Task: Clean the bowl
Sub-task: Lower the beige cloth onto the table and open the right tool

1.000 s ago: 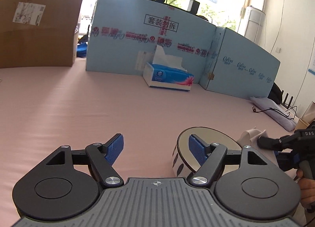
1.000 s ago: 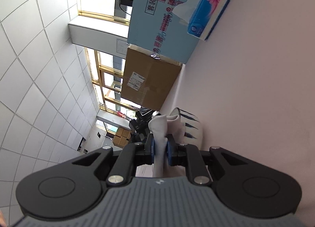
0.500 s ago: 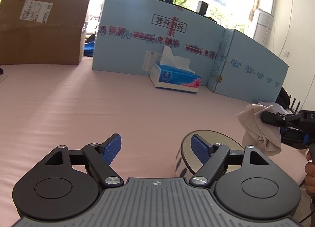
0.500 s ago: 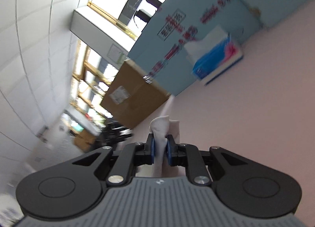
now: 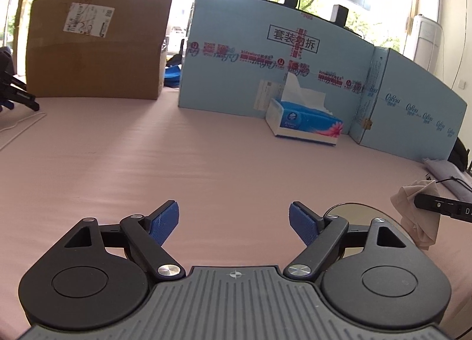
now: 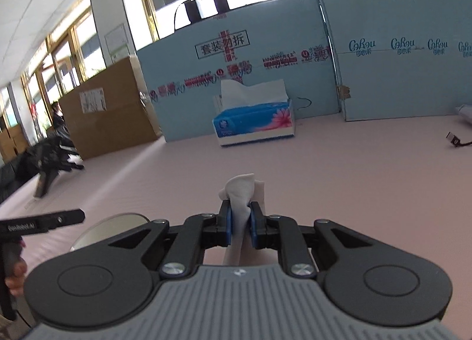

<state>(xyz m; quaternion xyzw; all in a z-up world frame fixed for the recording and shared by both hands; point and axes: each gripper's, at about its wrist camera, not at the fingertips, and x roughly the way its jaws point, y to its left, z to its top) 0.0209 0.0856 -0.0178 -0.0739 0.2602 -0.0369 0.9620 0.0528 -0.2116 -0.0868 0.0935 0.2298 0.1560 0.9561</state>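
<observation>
Bowl [image 5: 352, 213] is seen resting on the pink table [image 5: 206, 169], released. Left gripper [image 5: 234, 219] is spread empty beside it; a cloth [image 6: 243, 192] is pinched above it by the right gripper [image 6: 239, 223], so wiping is judged finished.

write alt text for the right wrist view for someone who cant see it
The right gripper is shut on a crumpled white cloth, held above a pink table. Low at the left, the rim of a shiny bowl shows behind the gripper body, with a finger of the left gripper just above it. A blue tissue box stands farther back before light blue cardboard panels.
</observation>
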